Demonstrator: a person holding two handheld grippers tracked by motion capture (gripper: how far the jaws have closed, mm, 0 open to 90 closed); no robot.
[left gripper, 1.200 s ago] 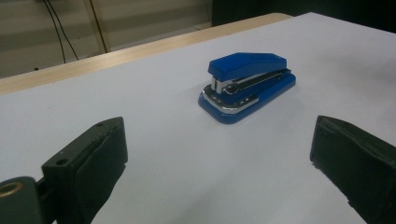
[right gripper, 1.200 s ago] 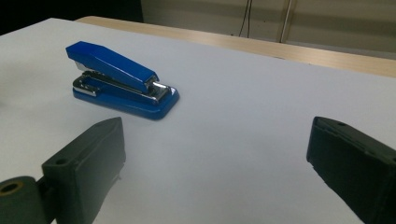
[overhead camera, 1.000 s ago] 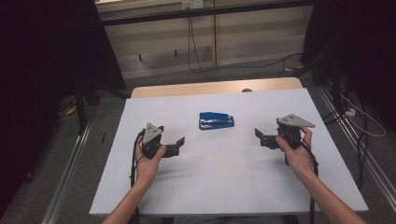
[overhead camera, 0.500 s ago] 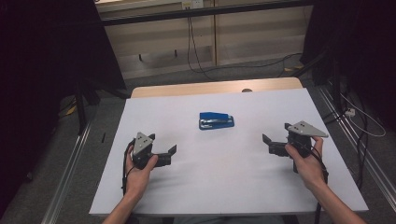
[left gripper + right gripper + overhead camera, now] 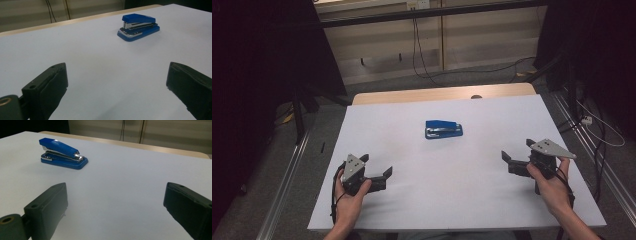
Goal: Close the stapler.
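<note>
A blue stapler [image 5: 443, 129] lies on the white table top [image 5: 452, 190], a little behind the middle. My left gripper [image 5: 376, 165] sits low at the front left, held in a hand, its jaws wide apart and empty. My right gripper [image 5: 518, 151] is at the front right, also open with nothing between its jaws. In the left gripper view the stapler [image 5: 138, 27] lies ahead and to the right of the gripper [image 5: 117, 80]. Seen from the right gripper view, the stapler [image 5: 62, 153] rests ahead at the upper left, beyond the gripper [image 5: 116, 200].
A bare wooden strip [image 5: 442, 93] runs along the table's far edge. Cables [image 5: 419, 47] hang behind the table and a cable [image 5: 597, 127] lies on the floor at the right. Dark curtains flank both sides.
Both hands have drawn back toward the front edge of the table and outward, away from the stapler. Both grippers stay open. The stapler has not moved.
</note>
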